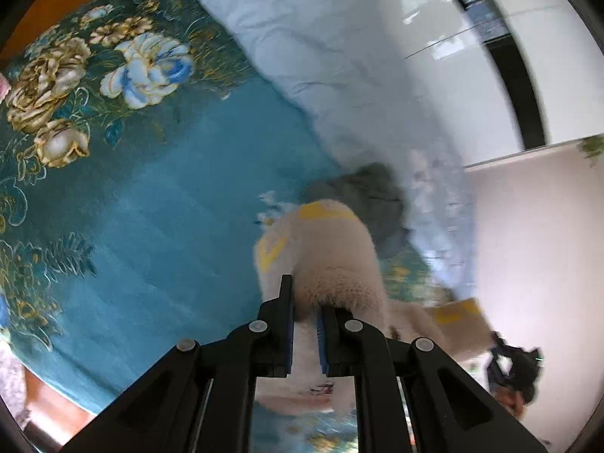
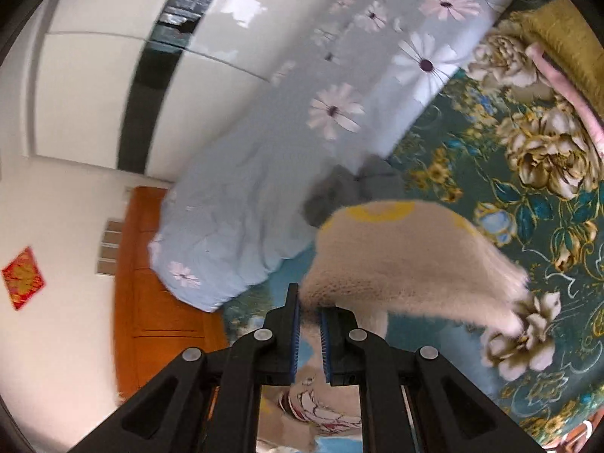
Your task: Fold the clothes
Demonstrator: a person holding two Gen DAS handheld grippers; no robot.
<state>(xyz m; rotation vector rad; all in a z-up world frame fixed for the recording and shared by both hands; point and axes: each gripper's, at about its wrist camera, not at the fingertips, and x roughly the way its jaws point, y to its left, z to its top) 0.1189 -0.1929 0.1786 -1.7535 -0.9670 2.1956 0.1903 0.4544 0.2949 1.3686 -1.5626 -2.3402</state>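
A bed covered by a teal bedspread with large printed cream, gold and blue flowers fills most of both views. Along its far side lies a pale blue quilt printed with white and pink daisies, bunched into a long roll; behind it stands a glossy white wardrobe with a dark vertical strip. An orange-brown wooden bed frame shows beyond the end of the quilt in the right wrist view. A grey garment lies crumpled on the bedspread, touching the edge of the quilt. The task item, a fuzzy cream sweater with yellow markings, is lifted off the bedspread and hangs between the two grippers, in front of the grey garment. The left gripper is closed on one edge of the sweater: fabric is bunched between its blue pads, with only a narrow gap left. The right gripper is likewise clamped on another edge of the sweater, its jaws nearly together, with the knit spreading away to the right and a printed part of the garment hanging below the fingers. Both views are motion-blurred.
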